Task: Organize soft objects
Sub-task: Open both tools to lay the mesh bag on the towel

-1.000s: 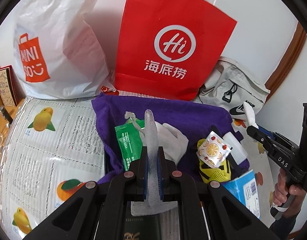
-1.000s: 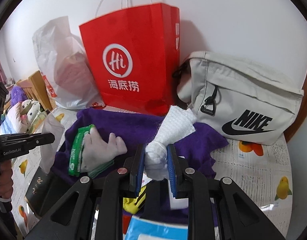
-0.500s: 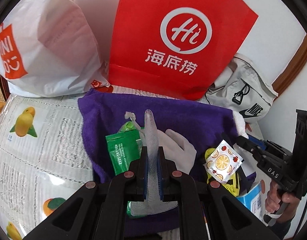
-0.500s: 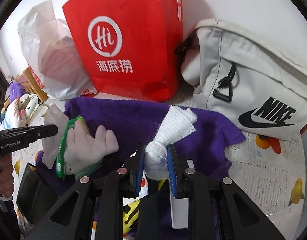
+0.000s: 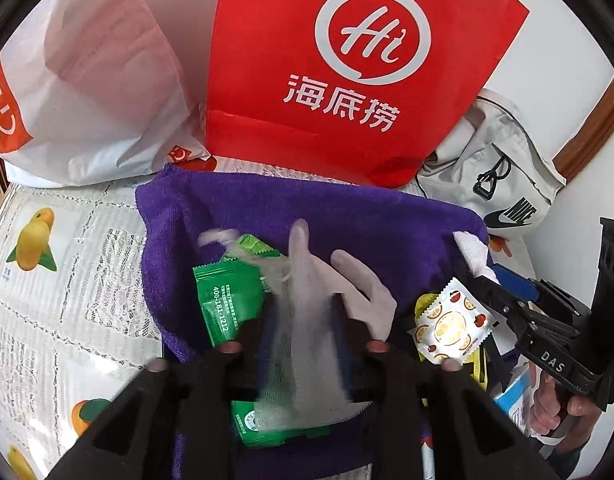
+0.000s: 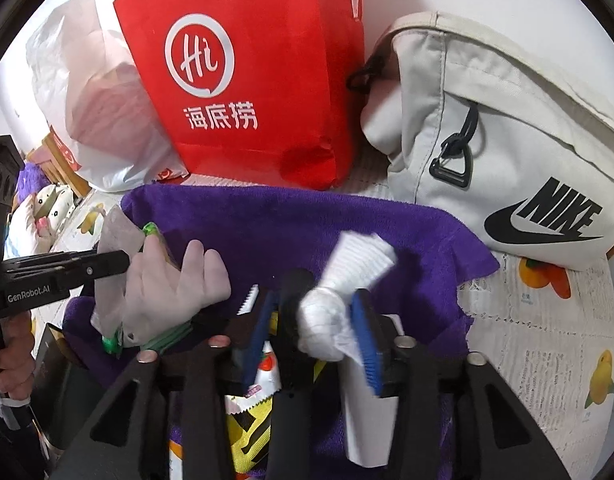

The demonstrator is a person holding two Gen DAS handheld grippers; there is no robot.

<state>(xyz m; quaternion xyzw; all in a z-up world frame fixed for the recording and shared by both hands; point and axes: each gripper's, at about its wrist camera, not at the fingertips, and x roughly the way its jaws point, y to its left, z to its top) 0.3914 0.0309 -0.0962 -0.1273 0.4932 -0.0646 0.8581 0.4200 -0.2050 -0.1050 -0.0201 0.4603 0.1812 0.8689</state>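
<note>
A purple towel [image 5: 347, 216] lies spread on the table and also shows in the right wrist view [image 6: 291, 224]. On it lie green sachets [image 5: 227, 300] and a pale rubber glove [image 5: 359, 292]. My left gripper [image 5: 305, 320] has its jaws parted, with a sheer mesh cloth [image 5: 303, 364] blurred and loose between them. My right gripper [image 6: 315, 312] is also parted, and a knotted white waffle cloth [image 6: 347, 272] sits loose against its right pad. An orange-print packet [image 5: 451, 324] and a yellow pack lie at the towel's right.
A red Hi paper bag [image 5: 347, 60], a white plastic bag [image 5: 95, 80] and a grey Nike bag [image 6: 507, 140] stand behind the towel. The fruit-print tablecloth [image 5: 59, 280] shows on the left. A blue box [image 5: 515, 400] lies at the lower right.
Both grippers have moved forward over the towel and opened their jaws. The mesh cloth and the white cloth, held tight before, now sit loose between the pads.
</note>
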